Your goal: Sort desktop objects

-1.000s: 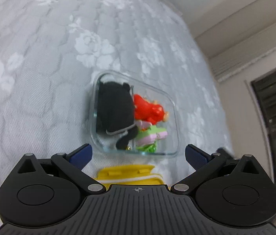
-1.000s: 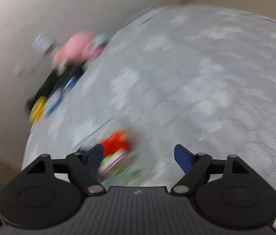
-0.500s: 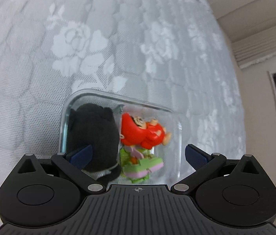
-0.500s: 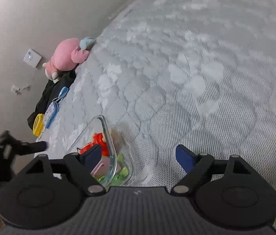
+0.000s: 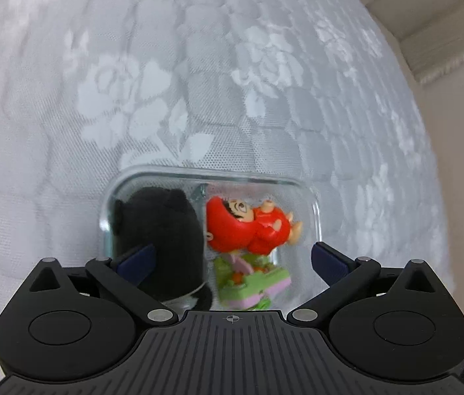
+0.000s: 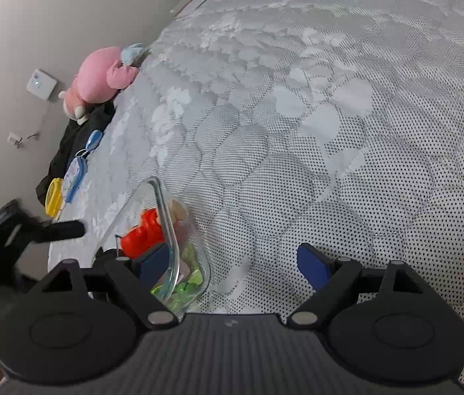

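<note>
The left claw (image 5: 230, 258) is hanging spread and empty directly above the glass dish (image 5: 314, 204) of toys on the bed; the right claw (image 6: 236, 263), also spread, is straddling its rim.

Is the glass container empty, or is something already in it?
Not empty. The glass container holds a black plush, a red figurine and a green-and-pink toy, side by side.

My left gripper (image 5: 232, 258), black ribbed housing, navy fingertips (image 5: 136, 258), silver pivot screws, round side discs, right gripper (image 6: 235, 263) identical
</note>
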Available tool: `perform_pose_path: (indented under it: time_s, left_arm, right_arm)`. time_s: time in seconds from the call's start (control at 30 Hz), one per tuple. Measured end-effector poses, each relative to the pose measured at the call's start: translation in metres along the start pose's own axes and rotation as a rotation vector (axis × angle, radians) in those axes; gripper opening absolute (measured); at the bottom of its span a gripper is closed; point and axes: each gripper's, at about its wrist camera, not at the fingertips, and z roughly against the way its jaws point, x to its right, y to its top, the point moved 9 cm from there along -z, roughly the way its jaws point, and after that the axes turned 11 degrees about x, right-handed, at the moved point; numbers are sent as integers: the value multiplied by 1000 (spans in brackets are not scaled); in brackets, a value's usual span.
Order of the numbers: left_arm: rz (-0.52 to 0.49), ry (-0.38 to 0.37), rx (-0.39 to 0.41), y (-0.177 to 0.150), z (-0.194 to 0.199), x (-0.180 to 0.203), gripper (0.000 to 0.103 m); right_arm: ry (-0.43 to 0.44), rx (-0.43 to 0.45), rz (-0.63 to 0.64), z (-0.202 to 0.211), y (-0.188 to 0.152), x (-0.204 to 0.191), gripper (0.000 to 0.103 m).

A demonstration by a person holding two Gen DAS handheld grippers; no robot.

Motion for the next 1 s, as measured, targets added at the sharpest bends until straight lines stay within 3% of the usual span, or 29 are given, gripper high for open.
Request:
perform_pose_path:
  time_s: [0.27, 0.57, 0.63, 0.67, 0.7, 0.73, 0.77, 0.83, 1.0]
  left_arm:
    - [-106, -107, -71, -37, -10, 59, 103]
    - [-409, 123, -61, -40, -34, 57, 101]
    - [-494, 149, -84, -46, -35, 58, 91]
    - [-544, 166, -94, -49, -36, 59, 82]
    - [-591, 181, -101, -53, -36, 61, 62]
    - [-631, 193, -106, -55, -36, 62, 57]
    - [-663, 190, -114, -58, -36, 65, 57]
    - [-701, 159, -127, -63, -36, 70, 46]
    - [-695, 116, -129, -63, -41, 78, 47]
  right_arm:
    - [0, -10, 15, -1, -3, -1, 86]
    - [11, -42, -62, -5, -3, 6, 86]
    - [12, -48, -69, -6, -4, 7, 86]
    - [12, -51, -71, -6, -4, 7, 86]
    - [12, -50, -73, -6, -4, 7, 86]
    - [12, -48, -75, -5, -4, 7, 86]
    - [11, -47, -77, -5, -4, 8, 86]
    - [12, -48, -84, -5, -3, 8, 86]
    - [21, -63, -98, -6, -5, 8, 87]
